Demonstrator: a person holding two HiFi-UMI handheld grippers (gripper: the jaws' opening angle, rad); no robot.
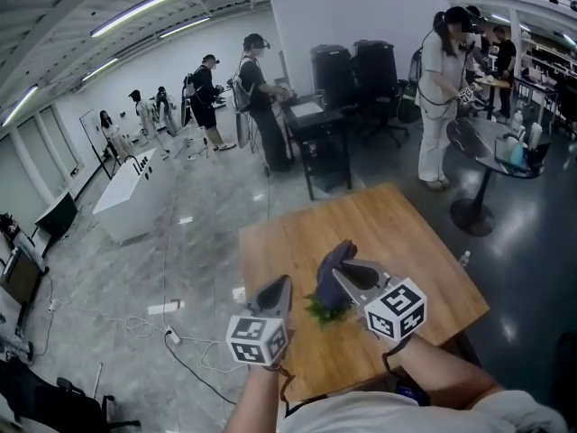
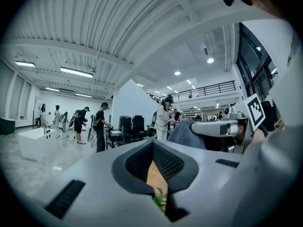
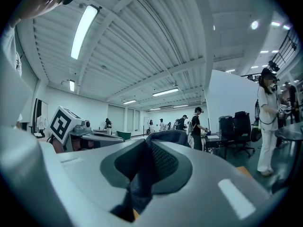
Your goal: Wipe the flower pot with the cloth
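Right gripper [image 1: 347, 276] is clamped on a dark blue cloth [image 1: 338, 256], its jaws pressed onto the soft, bunched fabric that rises in a rounded fold above the tips. In the right gripper view the same cloth [image 3: 144, 174] fills the gap between the meshed black pads.

Left gripper [image 1: 283, 285], just beside it, holds nothing. Its jaws stand slightly apart, and the left gripper view shows a strip of wood and a few green leaves [image 2: 160, 200] through the narrow gap.

Both tools hover over the near part of a square wooden table [image 1: 397, 233] with a smooth, pale brown top. The leaves [image 1: 317, 312] poke out between the two grippers. The flower pot itself sits beneath them, and the grey gripper bodies and the cloth hide it, so its shape cannot be made out.

Beyond the table lies a glossy grey floor [image 1: 207, 242] with white cables [image 1: 153, 325] trailing across it. Farther back stand a black desk [image 1: 317, 138], two black office chairs [image 1: 356, 70], a long white counter [image 1: 135, 188] and a dark round table [image 1: 491, 156]. Several people stand around them under a ribbed white ceiling with strip lights.
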